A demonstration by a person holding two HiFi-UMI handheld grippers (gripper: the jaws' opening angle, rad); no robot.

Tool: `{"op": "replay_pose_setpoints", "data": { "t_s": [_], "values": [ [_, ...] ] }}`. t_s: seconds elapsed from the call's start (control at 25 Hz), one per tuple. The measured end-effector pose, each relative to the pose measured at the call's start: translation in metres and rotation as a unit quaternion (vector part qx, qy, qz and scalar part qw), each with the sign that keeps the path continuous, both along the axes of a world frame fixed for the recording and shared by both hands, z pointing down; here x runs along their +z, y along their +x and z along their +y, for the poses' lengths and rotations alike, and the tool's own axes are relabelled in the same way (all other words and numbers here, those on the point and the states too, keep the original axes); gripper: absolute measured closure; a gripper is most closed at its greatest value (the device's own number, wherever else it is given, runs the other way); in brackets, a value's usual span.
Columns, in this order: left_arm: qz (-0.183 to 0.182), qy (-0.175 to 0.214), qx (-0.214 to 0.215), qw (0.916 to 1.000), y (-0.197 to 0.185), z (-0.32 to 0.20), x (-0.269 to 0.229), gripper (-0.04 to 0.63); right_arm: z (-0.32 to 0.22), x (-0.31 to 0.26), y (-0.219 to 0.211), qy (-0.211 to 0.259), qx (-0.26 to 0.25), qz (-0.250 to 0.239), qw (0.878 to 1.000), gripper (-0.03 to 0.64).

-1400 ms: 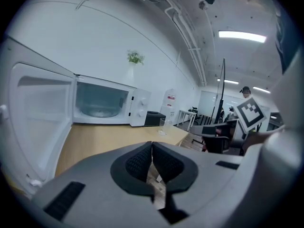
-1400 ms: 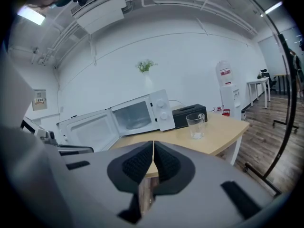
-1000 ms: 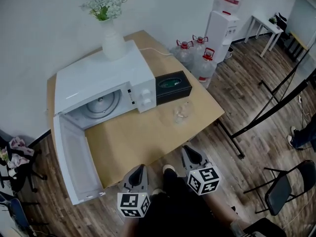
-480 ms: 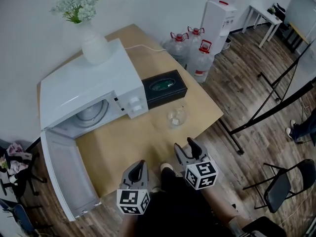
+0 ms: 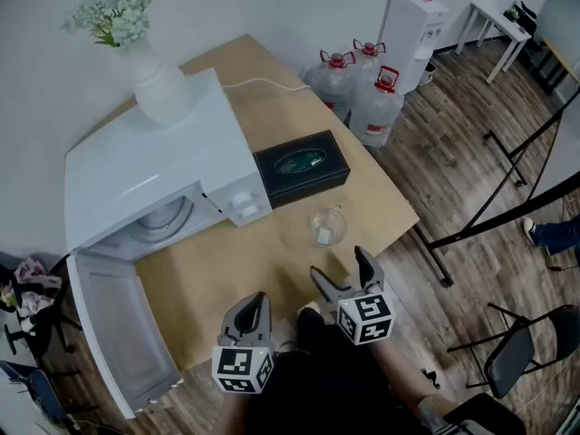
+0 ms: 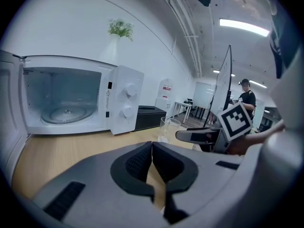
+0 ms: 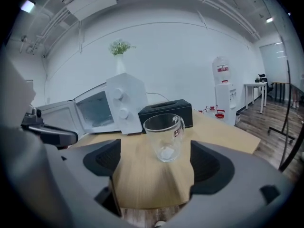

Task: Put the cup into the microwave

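A clear glass cup (image 5: 327, 226) (image 7: 164, 137) (image 6: 166, 129) stands upright on the wooden table (image 5: 236, 261), in front of a black box. The white microwave (image 5: 159, 184) (image 6: 71, 101) (image 7: 111, 106) has its door (image 5: 113, 329) swung wide, and the glass turntable shows inside. My right gripper (image 5: 346, 270) (image 7: 154, 163) hovers at the table's near edge, a short way from the cup; its jaws have just been opening and stand wide apart with nothing between them. Further left, my left gripper (image 5: 254, 308) (image 6: 152, 163) is shut and empty.
The black box (image 5: 302, 167) lies beside the microwave's control panel. A white vase of flowers (image 5: 154, 80) stands on the microwave. Water jugs (image 5: 362, 89) and a dispenser (image 5: 417, 25) stand beyond the table. A folding chair (image 5: 530, 343) is at the right, and a person (image 6: 246, 99) stands far off.
The right gripper's jaws have gone from shut to wide apart. Both grippers have come forward toward the table's near edge, so the cup and microwave now lie closer in view.
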State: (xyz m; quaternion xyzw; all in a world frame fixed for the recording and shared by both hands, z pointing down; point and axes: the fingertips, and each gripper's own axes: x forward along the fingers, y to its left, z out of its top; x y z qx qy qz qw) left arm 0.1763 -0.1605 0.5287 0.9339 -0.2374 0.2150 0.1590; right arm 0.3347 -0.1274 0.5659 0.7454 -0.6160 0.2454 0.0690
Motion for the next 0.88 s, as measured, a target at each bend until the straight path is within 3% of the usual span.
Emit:
{"op": "replay_pose_setpoints", "data": {
  "t_s": [0.44, 0.64, 0.88],
  "values": [
    [-0.022, -0.011, -0.029, 0.9993, 0.010, -0.033, 0.012, 0.591, -0.041, 0.022, 0.016, -0.005, -0.011, 0.003, 1.000, 0.203],
    [-0.030, -0.017, -0.042, 0.9985, 0.016, -0.048, 0.017, 0.591, -0.062, 0.019, 0.024, 0.018, -0.034, 0.050, 0.998, 0.204],
    [-0.031, -0.017, -0.048, 0.9982, 0.025, -0.064, 0.021, 0.591, -0.081, 0.018, 0.031, 0.040, -0.040, 0.070, 0.996, 0.204]
  ]
}}
